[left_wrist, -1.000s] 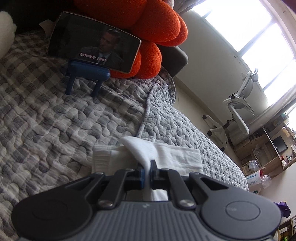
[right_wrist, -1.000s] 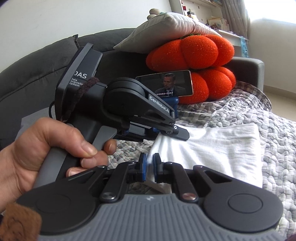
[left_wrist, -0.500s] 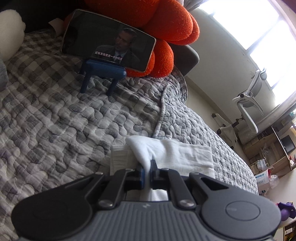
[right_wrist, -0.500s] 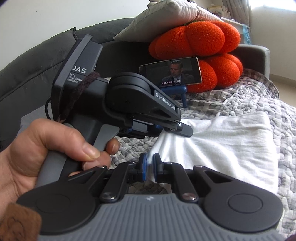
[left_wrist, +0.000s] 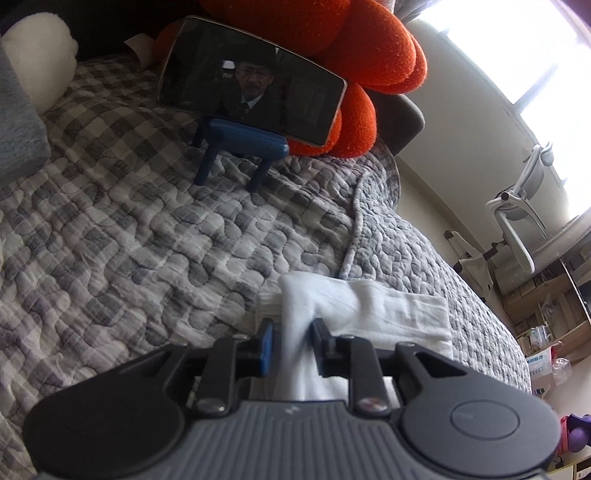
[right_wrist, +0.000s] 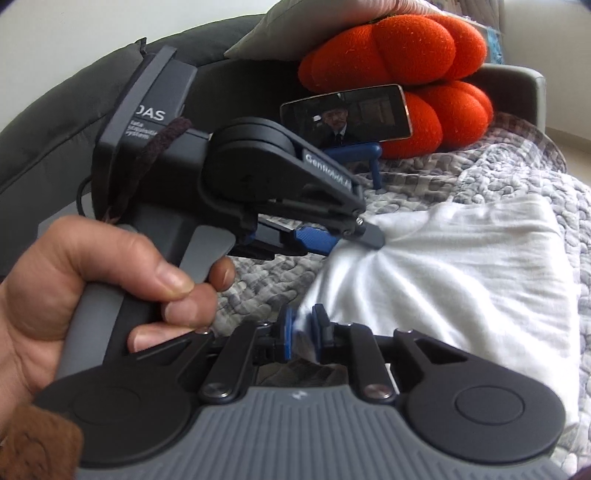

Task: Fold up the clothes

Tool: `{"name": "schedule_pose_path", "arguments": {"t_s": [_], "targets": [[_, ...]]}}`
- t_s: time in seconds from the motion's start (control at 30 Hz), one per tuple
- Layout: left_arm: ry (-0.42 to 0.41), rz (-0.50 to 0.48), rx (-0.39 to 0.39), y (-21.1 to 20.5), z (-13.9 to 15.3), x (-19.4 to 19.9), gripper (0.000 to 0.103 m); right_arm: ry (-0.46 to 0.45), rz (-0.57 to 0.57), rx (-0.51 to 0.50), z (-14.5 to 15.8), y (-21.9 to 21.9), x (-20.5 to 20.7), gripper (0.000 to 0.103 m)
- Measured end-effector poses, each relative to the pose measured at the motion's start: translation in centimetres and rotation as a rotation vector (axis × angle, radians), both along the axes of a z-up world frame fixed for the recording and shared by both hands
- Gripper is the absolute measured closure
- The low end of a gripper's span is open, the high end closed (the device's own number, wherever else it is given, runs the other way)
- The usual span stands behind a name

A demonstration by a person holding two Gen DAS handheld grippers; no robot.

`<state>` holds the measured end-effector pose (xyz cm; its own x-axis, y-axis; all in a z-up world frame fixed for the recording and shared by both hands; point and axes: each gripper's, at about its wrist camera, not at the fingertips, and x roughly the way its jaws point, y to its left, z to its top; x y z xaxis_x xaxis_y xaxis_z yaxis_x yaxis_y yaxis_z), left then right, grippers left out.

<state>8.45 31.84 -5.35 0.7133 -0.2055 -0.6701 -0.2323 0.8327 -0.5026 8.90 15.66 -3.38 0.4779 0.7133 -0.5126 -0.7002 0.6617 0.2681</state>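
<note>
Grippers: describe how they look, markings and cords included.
Both share dark grey ribbed bodies, black linkages with round pivot caps, and blue-padded fingers. The left gripper bears white "DAS" and "GenRobot.AI" lettering, a brown braided cord and a grey handle. The right gripper matches.

The cloth runs down between the left gripper fingers and is blurred there, its near end hidden under the gripper body; in the right view its corner at the right gripper is smeared too, so the grip cannot be judged; the orange cushion is cut off at the top; shelf items are too small to tell.
</note>
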Motion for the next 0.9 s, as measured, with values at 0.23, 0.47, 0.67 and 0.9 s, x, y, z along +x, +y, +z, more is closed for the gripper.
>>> {"name": "schedule_pose_path", "arguments": {"t_s": [0.23, 0.47, 0.67, 0.9], "targets": [[-0.003, 0.034, -0.020, 0.8, 0.0, -0.4, 0.072, -0.012, -0.009, 0.040, 1.8, -3.2, -0.5, 0.084], [0.018, -0.014, 0.007, 0.0, 0.1, -0.5, 0.073, 0.046, -0.150, 0.008, 1.2, -7.6, 1.9, 0.084], [0.055, -0.037, 0.052, -0.8, -0.3, -0.4, 0.068, 0.075, -0.196, -0.063, -1.1, -8.6, 2.9, 0.084], [0.051, -0.041, 0.085, -1.1, 0.0, -0.7, 0.068, 0.072, -0.187, -0.069, -1.3, -9.0, 2.8, 0.084]]}}
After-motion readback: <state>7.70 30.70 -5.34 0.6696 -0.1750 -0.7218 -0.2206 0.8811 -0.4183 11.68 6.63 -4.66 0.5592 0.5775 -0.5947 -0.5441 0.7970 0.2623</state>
